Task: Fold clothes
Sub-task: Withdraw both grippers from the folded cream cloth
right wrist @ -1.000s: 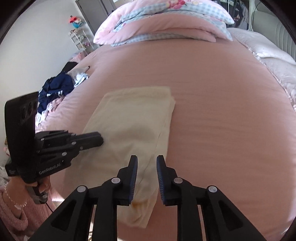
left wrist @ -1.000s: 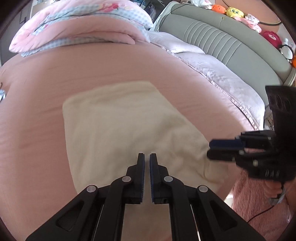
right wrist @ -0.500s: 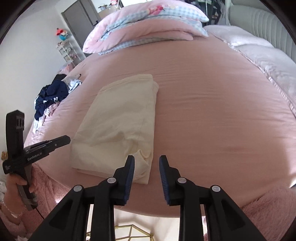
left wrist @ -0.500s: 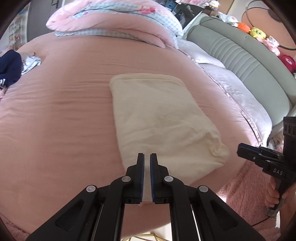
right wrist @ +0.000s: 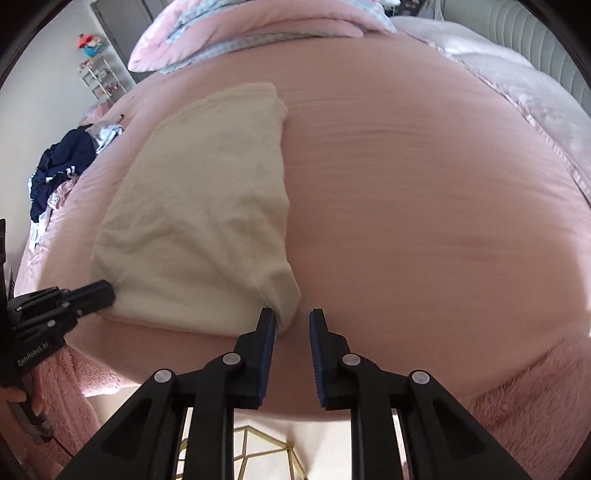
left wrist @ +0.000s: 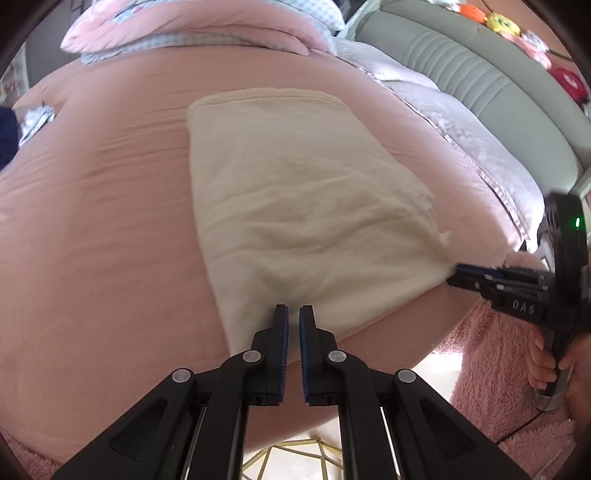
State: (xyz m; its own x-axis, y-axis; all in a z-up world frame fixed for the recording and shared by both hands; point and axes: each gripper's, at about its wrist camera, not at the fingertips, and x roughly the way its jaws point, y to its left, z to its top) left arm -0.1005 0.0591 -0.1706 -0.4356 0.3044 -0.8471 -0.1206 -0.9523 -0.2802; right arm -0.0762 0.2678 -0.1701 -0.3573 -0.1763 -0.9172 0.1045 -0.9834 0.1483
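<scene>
A cream garment [left wrist: 295, 206], folded into a long rectangle, lies flat on the pink bed [left wrist: 92, 221]. My left gripper [left wrist: 293, 314] hovers over the middle of the garment's near edge. Only a thin slit shows between its jaws, with no cloth in it. From the right wrist view the left gripper [right wrist: 107, 291] points at the near left corner of the garment [right wrist: 207, 206]. My right gripper [right wrist: 292, 321] is open at the near right corner, whose loose tip lies against the left finger's inner pad. In the left wrist view, the right gripper [left wrist: 452, 277] touches that corner.
A pink and checked duvet pile [left wrist: 207, 29] sits at the far side of the bed. A grey headboard [left wrist: 480, 74] with pale pillows runs along the right. Dark clothes [right wrist: 62, 162] are heaped at the left. A fluffy pink rug [left wrist: 491, 362] and a gold wire frame [left wrist: 288, 458] lie below the bed's edge.
Both grippers pulled back from the garment, then came in low to its near edge. The right gripper's gap has narrowed a little. The garment has not moved.
</scene>
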